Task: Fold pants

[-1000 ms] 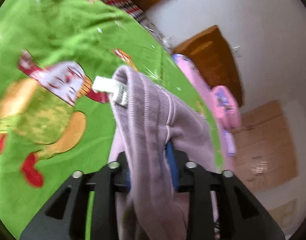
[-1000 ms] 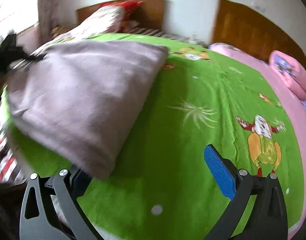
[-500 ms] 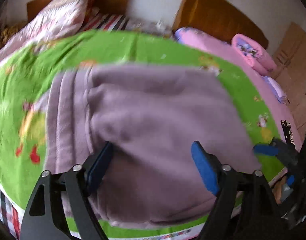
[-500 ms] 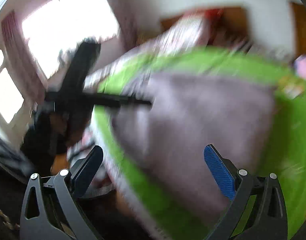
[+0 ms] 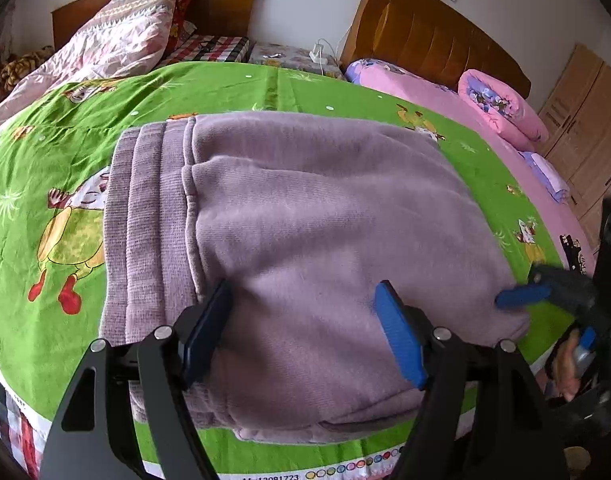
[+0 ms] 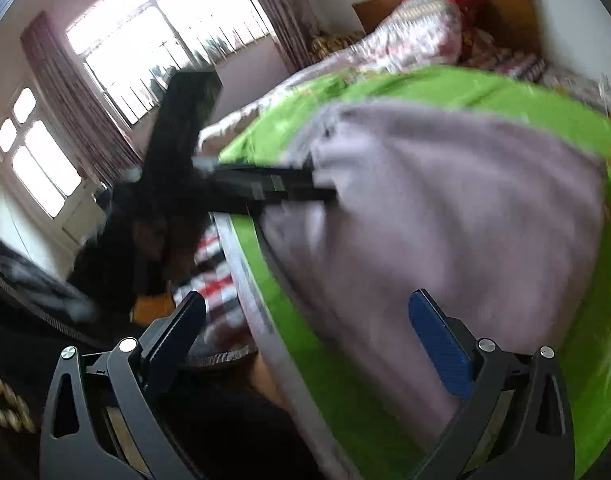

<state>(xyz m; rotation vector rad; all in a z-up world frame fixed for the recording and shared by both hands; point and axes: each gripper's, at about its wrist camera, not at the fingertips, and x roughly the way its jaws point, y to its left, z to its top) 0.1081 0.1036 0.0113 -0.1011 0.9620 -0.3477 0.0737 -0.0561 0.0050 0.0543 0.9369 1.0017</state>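
Mauve pants point(image 5: 305, 240) folded flat on green bedsheet point(image 5: 65, 152), ribbed waistband toward 9 o'clock. Left gripper point(image 5: 305, 328) above the near edge, jaws wide apart, gripping nothing. Right gripper point(image 6: 305, 336) at 3 o'clock of the pants, jaws spread wide and empty too, blurred there.

2 wooden headboards point(image 5: 433, 36), curtained windows point(image 6: 153, 44)

Green cartoon bedsheet point(image 5: 85, 128), pink bed point(image 5: 417, 88), wooden headboards point(image 5: 425, 20), possibly curtained window point(image 6: 153, 44)
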